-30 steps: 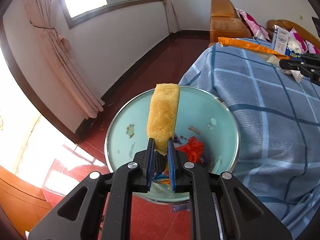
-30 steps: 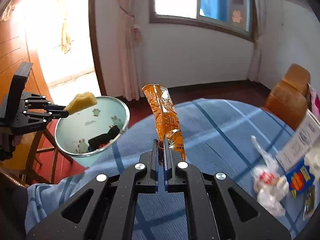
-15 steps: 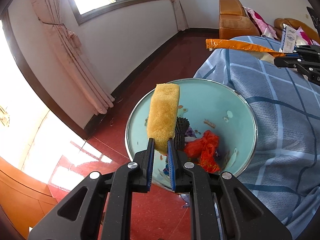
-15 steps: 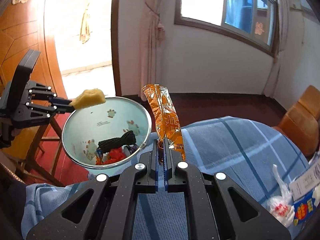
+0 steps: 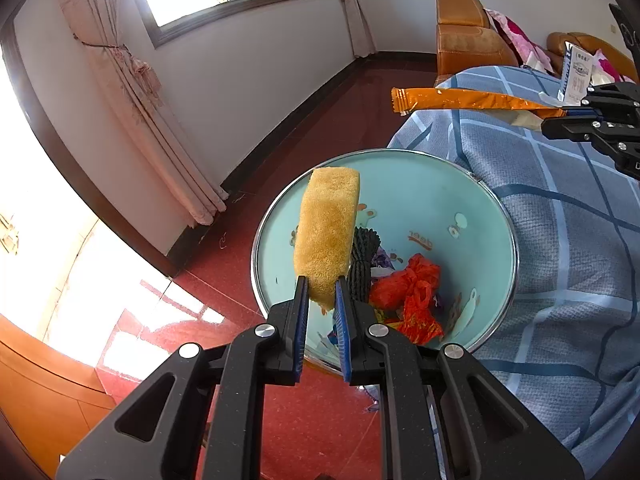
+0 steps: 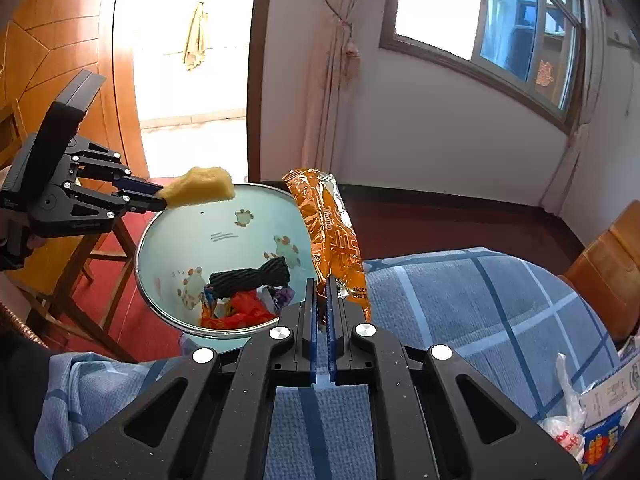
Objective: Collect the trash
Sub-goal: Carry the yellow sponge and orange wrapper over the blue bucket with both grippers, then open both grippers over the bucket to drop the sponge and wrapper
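The left gripper (image 5: 322, 294), black with blue pads, is clamped on the lower end of a yellow, rough-textured sponge block (image 5: 326, 234), which stands up from the jaws and hangs over the open mouth of a round pale-turquoise waste bin with a shiny metal rim (image 5: 460, 200). From the right wrist view the same sponge block (image 6: 200, 191) juts sideways over the near-left edge of the bin (image 6: 224, 236), clear of the rim and above the contents. The right gripper (image 6: 319, 300) is squeezed tight on the bottom end of a long, crinkled orange plastic snack wrapper (image 6: 330, 236), which rises from the jaws and leans left so that its top overlaps the bin's right rim in that view. In the left wrist view the wrapper (image 5: 472, 102) stretches level out of the right gripper (image 5: 568, 114), above the blue checked bedspread (image 5: 560, 240) and off to the far right of the bin, not over its opening. Inside the bin lie a coil of black cord (image 5: 362, 264), a crumpled red plastic bag (image 5: 412, 288) and some coloured scraps beneath them. The bin stands on a dark red floor (image 5: 320, 112) right against the bedspread's edge. At the lower right of the right wrist view, a clear plastic bag with red print (image 6: 564, 428) and a white carton (image 6: 612, 392) rest on the bedspread, well apart from the bin.
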